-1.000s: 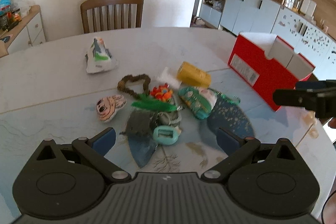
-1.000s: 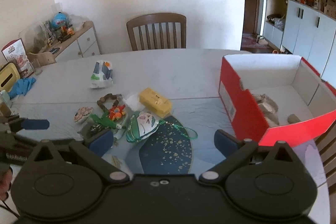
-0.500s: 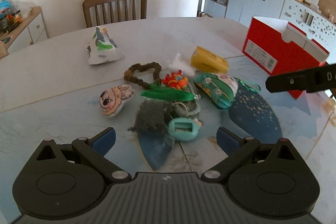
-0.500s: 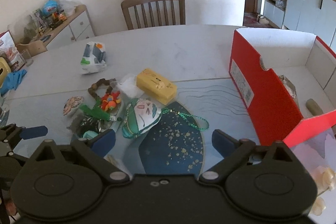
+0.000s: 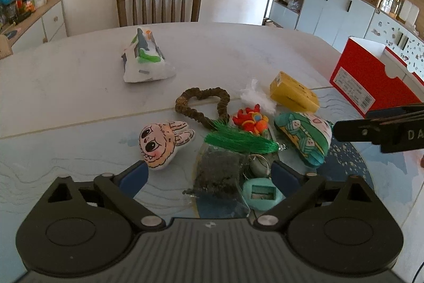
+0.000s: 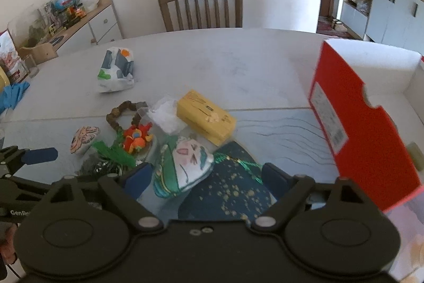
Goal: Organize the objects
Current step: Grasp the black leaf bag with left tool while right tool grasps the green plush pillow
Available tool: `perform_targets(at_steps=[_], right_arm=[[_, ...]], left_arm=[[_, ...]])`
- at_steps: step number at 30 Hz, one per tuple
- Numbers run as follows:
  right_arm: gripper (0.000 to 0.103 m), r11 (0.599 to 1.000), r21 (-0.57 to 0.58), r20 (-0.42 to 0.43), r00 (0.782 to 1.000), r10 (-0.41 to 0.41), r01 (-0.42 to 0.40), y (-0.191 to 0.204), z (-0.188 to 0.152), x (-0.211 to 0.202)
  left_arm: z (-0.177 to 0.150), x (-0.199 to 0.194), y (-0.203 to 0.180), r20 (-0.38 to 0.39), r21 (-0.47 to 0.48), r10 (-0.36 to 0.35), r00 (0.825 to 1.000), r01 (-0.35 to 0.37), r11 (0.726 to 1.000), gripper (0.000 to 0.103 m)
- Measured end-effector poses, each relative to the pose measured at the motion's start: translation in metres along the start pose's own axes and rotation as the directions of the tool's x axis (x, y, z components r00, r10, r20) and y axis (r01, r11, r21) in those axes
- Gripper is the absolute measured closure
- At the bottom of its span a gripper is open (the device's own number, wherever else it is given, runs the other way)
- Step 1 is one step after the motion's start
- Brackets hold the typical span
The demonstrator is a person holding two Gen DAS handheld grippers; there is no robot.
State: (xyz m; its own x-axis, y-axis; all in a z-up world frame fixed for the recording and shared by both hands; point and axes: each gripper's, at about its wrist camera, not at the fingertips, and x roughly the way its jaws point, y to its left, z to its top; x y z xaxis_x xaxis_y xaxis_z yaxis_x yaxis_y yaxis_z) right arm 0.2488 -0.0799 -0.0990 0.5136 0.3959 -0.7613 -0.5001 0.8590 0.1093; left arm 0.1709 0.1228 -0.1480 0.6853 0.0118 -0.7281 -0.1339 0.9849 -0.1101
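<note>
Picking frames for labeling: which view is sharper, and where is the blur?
Left wrist view: crisp, the rabbit plush and yellow box sharp. Right wrist view: softer, motion blur smearing the red box edges; fisheye bends the table rim in both.

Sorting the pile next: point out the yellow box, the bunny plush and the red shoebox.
yellow box (image 6: 206, 120): right wrist view, top face.
bunny plush (image 5: 159, 145): left wrist view, its face.
red shoebox (image 6: 365, 129): right wrist view, red side wall.
</note>
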Motion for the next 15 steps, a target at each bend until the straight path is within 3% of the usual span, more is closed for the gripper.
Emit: perform_targets(at_steps=[4,6,15], right_arm=[[0.016,1.0,0.0,-0.021,1.0,0.009,-0.009,0.004,0.003,0.014],[0.017,1.0,-0.003,-0.029,1.0,0.011,-0.011,0.006,0.003,0.019],[0.019,1.0,-0.007,-0.059,0.998,-0.006,0.006,0.012,0.001,0.038]], left_arm=[[0.003,0.007,0.004,-0.013,-0.02,-0.018,1.0,0.017,1.0,0.012],[0.004,0.01,0.003,-0.025,-0.016,-0.026,0.999,0.026,1.0,0.025],[0.005,0.024,0.006,-0.07,-0.056,-0.069,0.995,0.065,0.996,0.052]])
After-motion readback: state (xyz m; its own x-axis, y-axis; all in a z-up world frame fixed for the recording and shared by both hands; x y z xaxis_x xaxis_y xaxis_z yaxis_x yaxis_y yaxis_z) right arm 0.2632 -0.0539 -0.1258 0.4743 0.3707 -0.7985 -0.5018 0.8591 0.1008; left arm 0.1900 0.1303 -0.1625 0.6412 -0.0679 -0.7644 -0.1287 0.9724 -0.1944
